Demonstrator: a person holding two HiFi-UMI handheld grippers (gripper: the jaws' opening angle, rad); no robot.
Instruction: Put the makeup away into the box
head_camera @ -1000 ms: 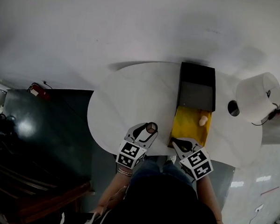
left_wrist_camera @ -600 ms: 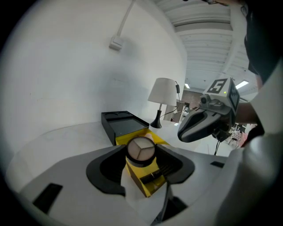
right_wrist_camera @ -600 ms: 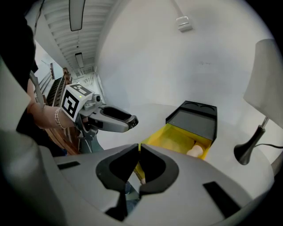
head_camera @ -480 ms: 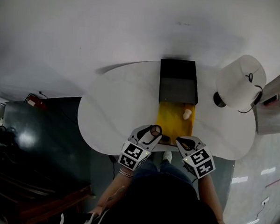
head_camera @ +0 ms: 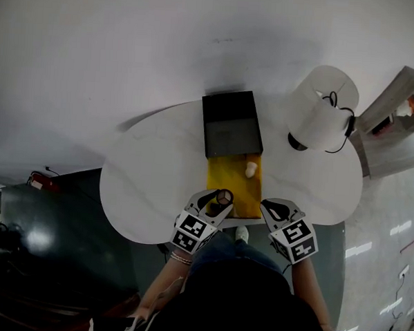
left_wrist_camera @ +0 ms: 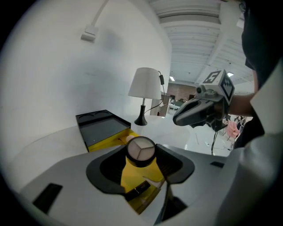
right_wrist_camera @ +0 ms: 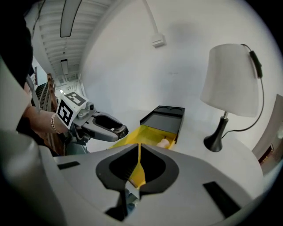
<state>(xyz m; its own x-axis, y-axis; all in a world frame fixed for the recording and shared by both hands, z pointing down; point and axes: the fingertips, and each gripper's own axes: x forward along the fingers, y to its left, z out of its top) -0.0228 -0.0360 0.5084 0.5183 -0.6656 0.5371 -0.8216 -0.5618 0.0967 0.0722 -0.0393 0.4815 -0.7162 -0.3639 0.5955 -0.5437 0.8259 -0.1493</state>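
My left gripper (head_camera: 219, 201) is shut on a small round makeup jar (head_camera: 224, 195) with a pale cap, held over the near end of the open yellow drawer (head_camera: 228, 176). In the left gripper view the jar (left_wrist_camera: 141, 150) sits between the jaws above the drawer (left_wrist_camera: 132, 174). The drawer sticks out of a black box (head_camera: 230, 124) on the white table (head_camera: 150, 186). A small pale makeup item (head_camera: 251, 169) lies in the drawer. My right gripper (head_camera: 267, 207) is shut with nothing in it, just right of the drawer's near corner.
A white-shaded lamp (head_camera: 321, 108) on a black base stands on the table right of the box. A shelf unit (head_camera: 396, 112) stands beyond the table at the far right. The table's front edge runs just under both grippers. Dark floor lies at the left.
Both grippers have shifted right relative to the box. The jar was left of the drawer and now hangs over its near end. The right gripper has gone from in front of the drawer to its right.
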